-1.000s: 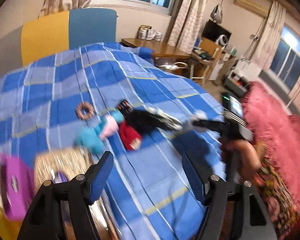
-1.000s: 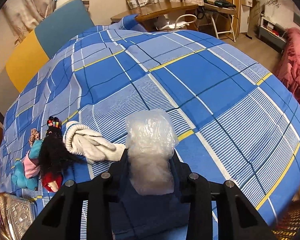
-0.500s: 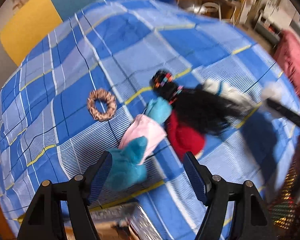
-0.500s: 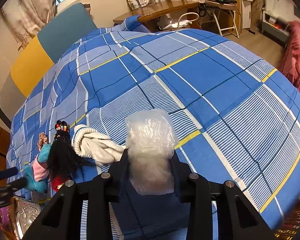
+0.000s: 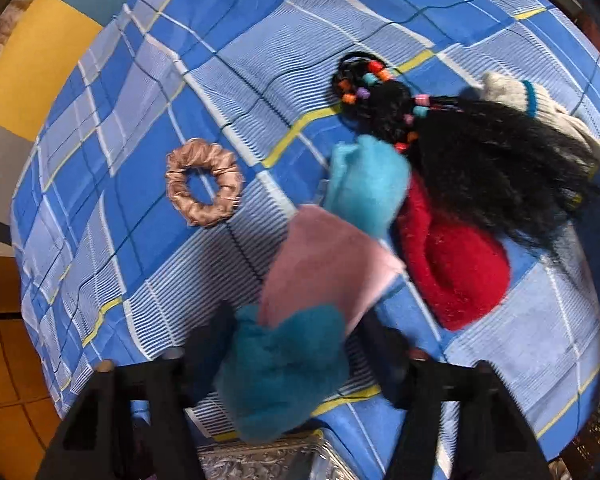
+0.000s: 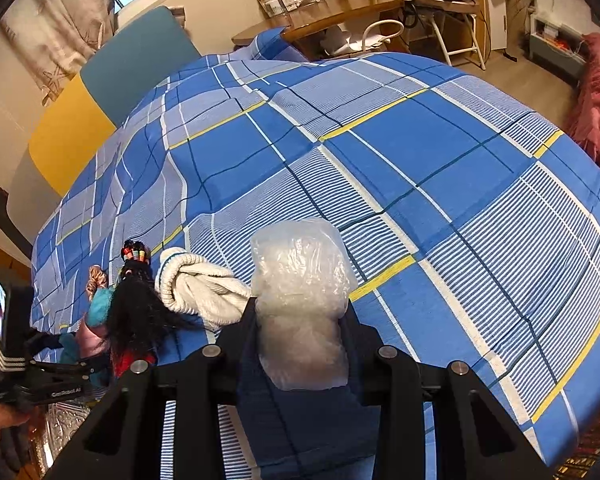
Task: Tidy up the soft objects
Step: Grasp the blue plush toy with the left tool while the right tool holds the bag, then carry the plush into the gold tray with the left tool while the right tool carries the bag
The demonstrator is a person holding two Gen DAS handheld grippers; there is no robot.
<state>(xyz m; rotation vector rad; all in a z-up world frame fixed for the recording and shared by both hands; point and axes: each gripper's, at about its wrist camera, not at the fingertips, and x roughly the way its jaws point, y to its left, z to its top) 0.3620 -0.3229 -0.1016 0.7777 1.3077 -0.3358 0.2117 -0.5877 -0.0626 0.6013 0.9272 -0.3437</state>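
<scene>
Left hand-held gripper [image 5: 288, 356] now dropped from a view across the bed [image 5: 148, 128] to straight over the pile, jaws just narrowed from wide to about half, flanking the teal end of the teal-and-pink sock [image 5: 300, 308]; real pinch not clear through the blur. Probably the start of a pick-up. Sock lying lengthwise from 7 o'clock up to 1 o'clock, far teal end touching the black wig [image 5: 480, 160], red sock [image 5: 452, 264] just beside at 3 o'clock, tan scrunchie [image 5: 204, 182] apart at 10 o'clock. Right hand-held gripper [image 6: 300, 344] clamped narrowly on a clear plastic bag [image 6: 300, 280], pointing to 12 o'clock, white sock [image 6: 196, 284] beside it at 9 o'clock.
</scene>
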